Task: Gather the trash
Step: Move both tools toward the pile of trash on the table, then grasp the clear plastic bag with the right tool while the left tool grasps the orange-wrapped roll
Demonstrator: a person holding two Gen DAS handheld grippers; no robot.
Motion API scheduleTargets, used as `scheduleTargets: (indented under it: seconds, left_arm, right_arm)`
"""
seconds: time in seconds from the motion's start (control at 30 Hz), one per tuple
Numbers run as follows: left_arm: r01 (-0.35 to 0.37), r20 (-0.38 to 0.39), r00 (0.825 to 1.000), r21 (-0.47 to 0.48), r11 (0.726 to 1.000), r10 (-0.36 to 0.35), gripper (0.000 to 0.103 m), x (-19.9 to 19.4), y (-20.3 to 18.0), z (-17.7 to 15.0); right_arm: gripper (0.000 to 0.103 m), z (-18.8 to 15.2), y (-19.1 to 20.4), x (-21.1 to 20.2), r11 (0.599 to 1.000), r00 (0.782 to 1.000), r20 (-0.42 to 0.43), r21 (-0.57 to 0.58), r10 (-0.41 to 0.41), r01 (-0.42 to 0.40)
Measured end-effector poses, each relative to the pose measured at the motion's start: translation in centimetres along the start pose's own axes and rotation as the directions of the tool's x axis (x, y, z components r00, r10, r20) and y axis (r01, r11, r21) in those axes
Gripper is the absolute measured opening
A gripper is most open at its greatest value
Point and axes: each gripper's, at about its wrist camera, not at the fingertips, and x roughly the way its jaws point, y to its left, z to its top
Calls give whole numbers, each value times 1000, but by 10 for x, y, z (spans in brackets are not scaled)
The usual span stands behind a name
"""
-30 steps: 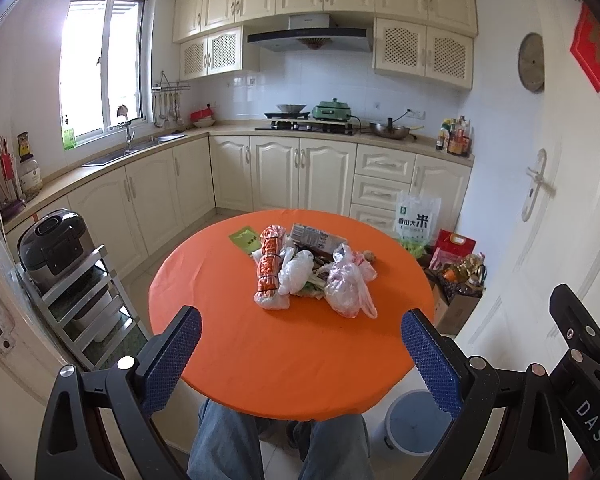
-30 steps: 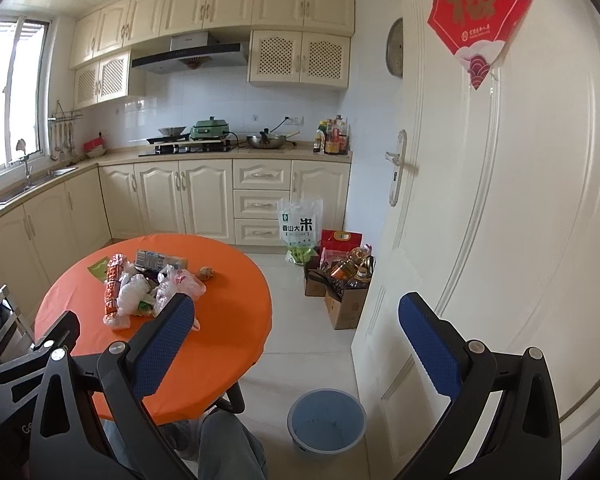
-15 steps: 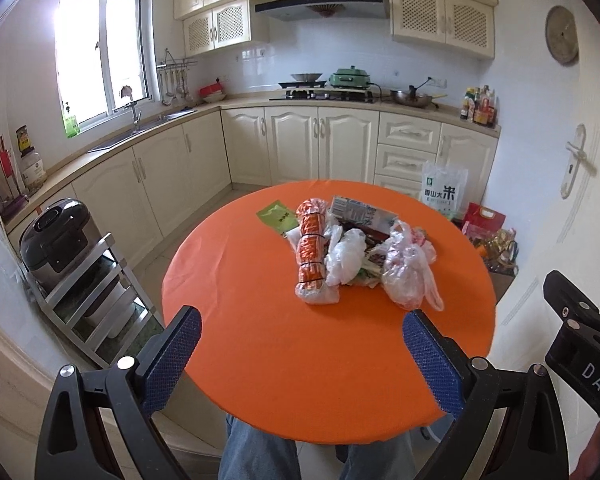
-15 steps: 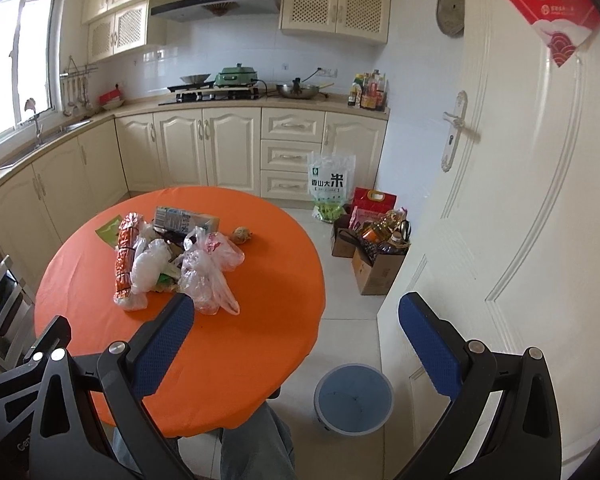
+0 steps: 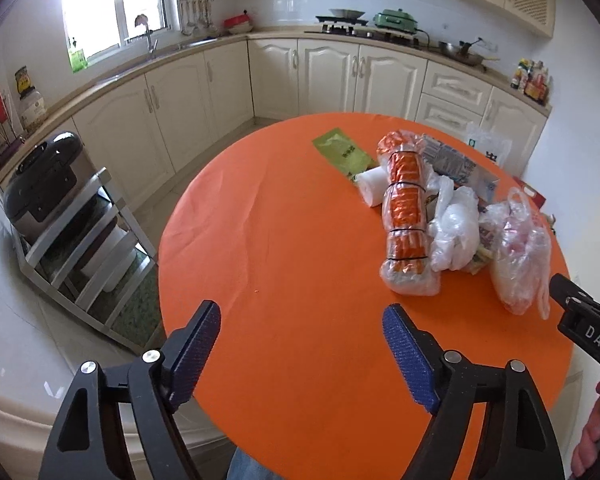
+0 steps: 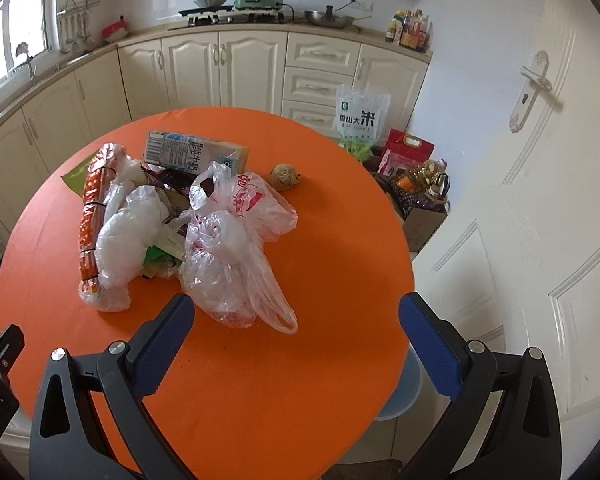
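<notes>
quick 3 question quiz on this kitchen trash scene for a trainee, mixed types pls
1. True or false: the right gripper holds a bag.
2. What lies nearest the right gripper? A) clear plastic bag B) milk carton C) brown ball
3. What colour is the round table?

Key: 1 false, both it and the left gripper are open and empty. 2 A. 3 orange.

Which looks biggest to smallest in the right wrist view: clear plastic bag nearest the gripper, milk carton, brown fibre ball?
1. Clear plastic bag, largest in frame, though it also lies nearest the camera, which inflates it.
2. Milk carton, partly hidden by the pile.
3. Brown fibre ball, clearly smallest.
</notes>
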Motion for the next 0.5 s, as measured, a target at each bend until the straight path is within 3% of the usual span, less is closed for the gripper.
scheduleTargets:
  seconds: [0.23,0.4,0.43,0.47,0.5]
  left_arm:
    - [86,-25,996,-46,995,-87,81,36,17,19]
    - [100,-19,995,-41,994,-101,89,59,8,29]
    - [103,-20,994,-28,994,-104,90,63,3,32]
    - [108,-21,994,-19,994,-108,90,66,-1,35]
    - [116,-20,993,-16,993,-116,90,70,-5,39]
  right_arm:
    - [103,16,22,55,998,994,-91,-5,57,-58]
    - [101,18,24,83,997,988,-136,40,75,-70]
    - [91,17,21,84,993,985,-136,60,105,-98]
    - [73,17,17,84,988,981,-136,77,141,-131]
    - [64,17,15,85,982,974,-144,90,176,-164]
